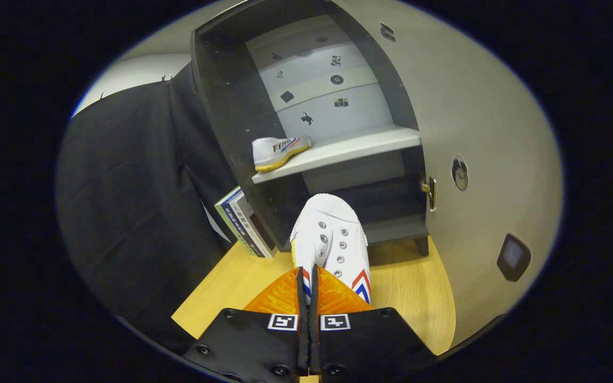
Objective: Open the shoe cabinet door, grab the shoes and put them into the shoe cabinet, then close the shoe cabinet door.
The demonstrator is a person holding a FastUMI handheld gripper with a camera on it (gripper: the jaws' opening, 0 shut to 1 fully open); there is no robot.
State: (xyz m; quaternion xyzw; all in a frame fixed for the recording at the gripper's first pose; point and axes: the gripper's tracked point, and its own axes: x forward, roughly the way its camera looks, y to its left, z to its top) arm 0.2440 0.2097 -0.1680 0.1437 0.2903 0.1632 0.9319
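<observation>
Hand-held gripper (308, 290) pinches shoe (333, 239), toe toward cabinet (232, 122).

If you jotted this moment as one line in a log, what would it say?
gripper: shut on second shoe | first shoe: on shelf | cabinet door: open | stage: carrying shoe toward cabinet

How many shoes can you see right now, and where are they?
2. One shoe lies on the shelf inside the open shoe cabinet. The other shoe is pinched in the hand-held gripper, toe toward the cabinet, above the wooden table. Others may be hidden.
</observation>
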